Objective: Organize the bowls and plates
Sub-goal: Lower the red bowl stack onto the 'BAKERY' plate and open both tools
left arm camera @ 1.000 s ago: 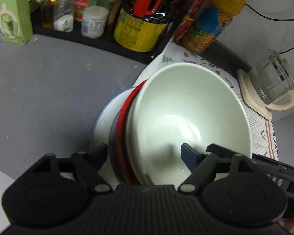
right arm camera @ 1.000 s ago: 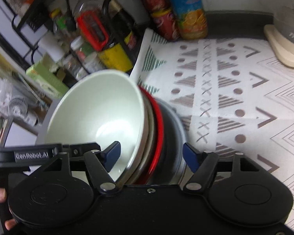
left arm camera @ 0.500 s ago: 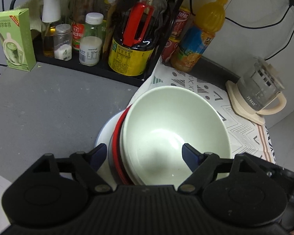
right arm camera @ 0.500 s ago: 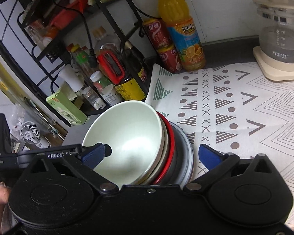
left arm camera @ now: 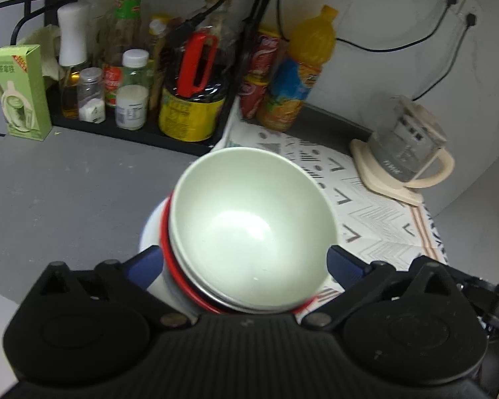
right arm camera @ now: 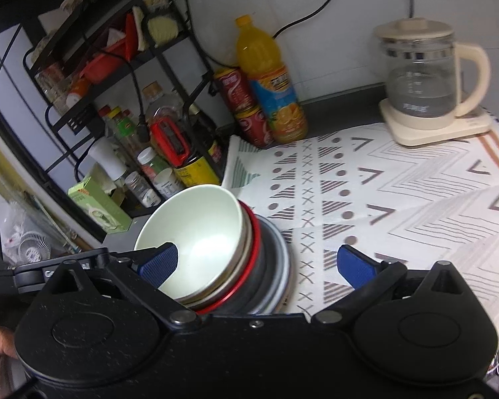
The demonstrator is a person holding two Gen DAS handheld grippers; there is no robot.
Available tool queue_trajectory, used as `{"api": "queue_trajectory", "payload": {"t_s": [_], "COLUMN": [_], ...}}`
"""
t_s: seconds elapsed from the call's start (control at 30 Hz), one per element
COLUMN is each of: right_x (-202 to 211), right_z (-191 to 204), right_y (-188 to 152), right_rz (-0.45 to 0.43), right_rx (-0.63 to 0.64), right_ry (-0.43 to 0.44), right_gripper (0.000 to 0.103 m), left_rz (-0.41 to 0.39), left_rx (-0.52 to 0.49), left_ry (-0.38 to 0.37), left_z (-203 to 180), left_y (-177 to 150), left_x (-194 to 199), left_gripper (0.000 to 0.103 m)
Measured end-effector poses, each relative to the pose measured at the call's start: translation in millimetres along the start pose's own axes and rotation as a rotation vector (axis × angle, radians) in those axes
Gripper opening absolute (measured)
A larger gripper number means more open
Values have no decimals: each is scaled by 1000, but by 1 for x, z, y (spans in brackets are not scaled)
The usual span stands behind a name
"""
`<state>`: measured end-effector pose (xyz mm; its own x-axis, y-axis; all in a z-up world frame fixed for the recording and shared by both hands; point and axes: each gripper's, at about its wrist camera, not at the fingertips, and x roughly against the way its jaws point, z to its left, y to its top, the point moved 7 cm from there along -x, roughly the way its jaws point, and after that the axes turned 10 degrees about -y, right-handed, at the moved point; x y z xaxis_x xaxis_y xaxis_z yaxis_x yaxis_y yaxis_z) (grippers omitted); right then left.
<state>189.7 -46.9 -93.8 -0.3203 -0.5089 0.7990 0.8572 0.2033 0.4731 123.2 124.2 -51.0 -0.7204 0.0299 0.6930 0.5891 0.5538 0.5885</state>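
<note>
Grey countertop [left arm camera: 66, 193] runs up to a black wire rack of bottles and jars [left arm camera: 143, 76], with a patterned white cloth [right arm camera: 399, 199] spread alongside and a glass kettle on a cream base [right arm camera: 425, 86] at the far corner. Centre stage: a pale green round bowl [left arm camera: 249, 226] sits on top of a nested stack, over a red-rimmed dish [right arm camera: 252, 242] and a grey plate [right arm camera: 279, 259], right at the cloth's edge. Left gripper [left arm camera: 239, 262] has its blue pads spread wide, either side of the stack. Right gripper [right arm camera: 259, 262] is wide apart too, one pad over the bowl's rim, the other over the cloth, gripping nothing.
</note>
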Motion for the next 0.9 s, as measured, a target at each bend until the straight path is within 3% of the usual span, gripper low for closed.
{"api": "queue_trajectory", "payload": {"t_s": [0.17, 0.67, 0.9], "right_x": [19, 66, 81], "right_z": [-15, -38, -42], "right_y": [-5, -24, -31], "right_rz": [-42, -138, -158], "right_rx": [-25, -65, -71], "right_ry": [-60, -67, -83], "right_gripper": [103, 103, 103], "left_rz": [-13, -9, -38], "left_rx": [-38, -95, -137], "left_ry": [-16, -69, -54], "left_z": [-16, -38, -37], "left_y": [-6, -32, -42], "left_x": [8, 29, 41], "left_gripper": [103, 103, 103]}}
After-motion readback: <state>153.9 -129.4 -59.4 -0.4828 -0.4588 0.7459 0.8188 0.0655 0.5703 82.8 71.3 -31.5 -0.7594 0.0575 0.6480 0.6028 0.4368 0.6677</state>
